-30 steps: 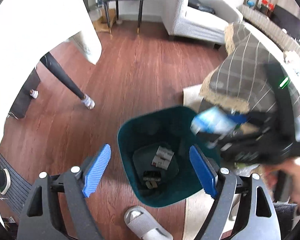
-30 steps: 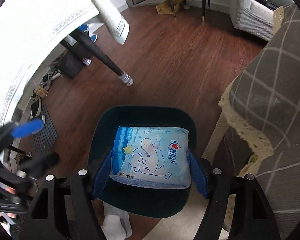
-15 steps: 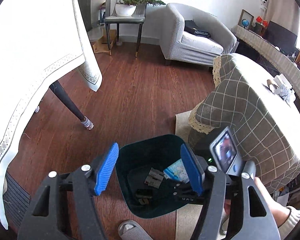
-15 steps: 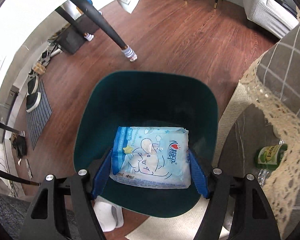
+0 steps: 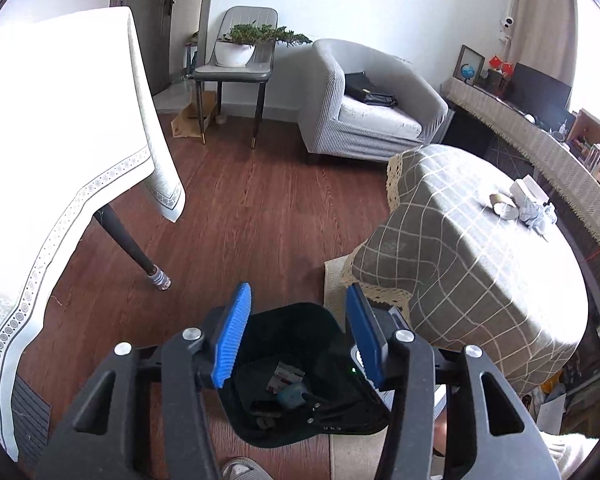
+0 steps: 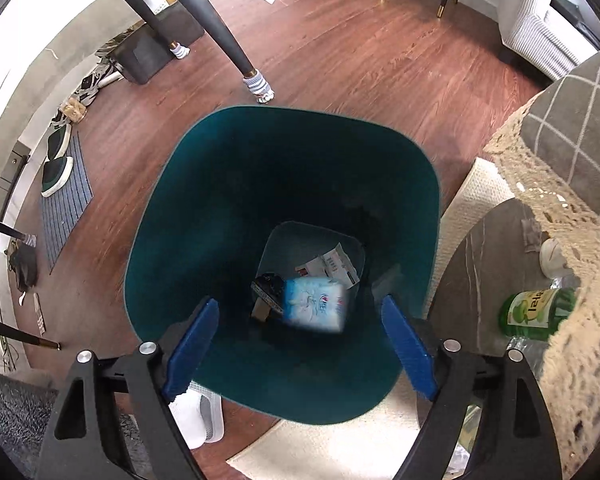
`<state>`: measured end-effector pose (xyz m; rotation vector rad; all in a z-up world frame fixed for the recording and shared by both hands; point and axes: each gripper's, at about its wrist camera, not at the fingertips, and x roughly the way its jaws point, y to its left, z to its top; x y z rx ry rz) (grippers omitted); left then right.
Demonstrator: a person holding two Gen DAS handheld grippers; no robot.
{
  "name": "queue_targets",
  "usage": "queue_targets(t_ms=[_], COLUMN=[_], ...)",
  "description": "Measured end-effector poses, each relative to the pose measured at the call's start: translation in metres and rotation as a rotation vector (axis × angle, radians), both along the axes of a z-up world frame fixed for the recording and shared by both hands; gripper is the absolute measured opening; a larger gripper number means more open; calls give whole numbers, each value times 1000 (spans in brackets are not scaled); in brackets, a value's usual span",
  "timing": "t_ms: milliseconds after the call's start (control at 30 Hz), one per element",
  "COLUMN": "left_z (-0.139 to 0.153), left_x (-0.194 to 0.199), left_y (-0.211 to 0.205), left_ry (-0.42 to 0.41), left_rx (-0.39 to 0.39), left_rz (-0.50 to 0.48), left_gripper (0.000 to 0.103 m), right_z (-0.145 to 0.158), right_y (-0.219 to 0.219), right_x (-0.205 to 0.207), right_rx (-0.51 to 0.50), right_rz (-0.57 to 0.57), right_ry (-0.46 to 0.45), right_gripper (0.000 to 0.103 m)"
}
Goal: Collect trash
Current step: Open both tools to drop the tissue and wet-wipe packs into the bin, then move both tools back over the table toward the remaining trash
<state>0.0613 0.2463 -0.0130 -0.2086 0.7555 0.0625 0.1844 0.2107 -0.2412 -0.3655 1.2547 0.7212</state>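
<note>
Trash bin [image 6: 188, 184], rounded-square teal plastic, glossy blue packet [image 6: 315, 309] inside.

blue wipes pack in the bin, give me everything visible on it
The blue wipes pack is a flat, soft plastic packet, pale blue with white cartoon print and a small red logo. It looks blurred and tilted, down in the teal bin over a dark item and white paper, between no pads of the opening right gripper.

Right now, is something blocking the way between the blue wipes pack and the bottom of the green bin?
Nothing visible does. The blue wipes pack is already inside the green bin, free of the opening right gripper, blurred just above the paper scraps at the bottom.
</note>
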Motion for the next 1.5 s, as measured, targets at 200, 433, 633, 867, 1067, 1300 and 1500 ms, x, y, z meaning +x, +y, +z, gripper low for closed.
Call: queue_targets(t_ms=[200, 433, 633, 867, 1067, 1300, 1500], left_z=[20, 37, 44, 52, 70, 78, 83], left_x=[-4, -6, -2, 2, 3, 13, 27], left_y=[-2, -13, -20, -31, -51, -68, -84], left_ry=[-49, -92, -112, -128, -167, -180, -186], left_rx=[-18, 0, 2, -3, 23, 26, 28], left_rz=[15, 29, 43, 55, 37, 37, 27], left_gripper=[52, 52, 53, 55, 61, 65, 71], right_z=[21, 59, 93, 135, 170, 202, 218], right_y=[-6, -12, -28, -55, -81, -114, -144], right_x=[-9, -29, -39, -48, -51, -46, -33], right_rx=[31, 92, 150, 211, 259, 299, 321], right_rz=[25, 79, 91, 80, 55, 18, -21], right_ry=[-33, -95, -151, -232, -308, -394, -437], right_gripper=[85, 85, 77, 71, 67, 64, 64])
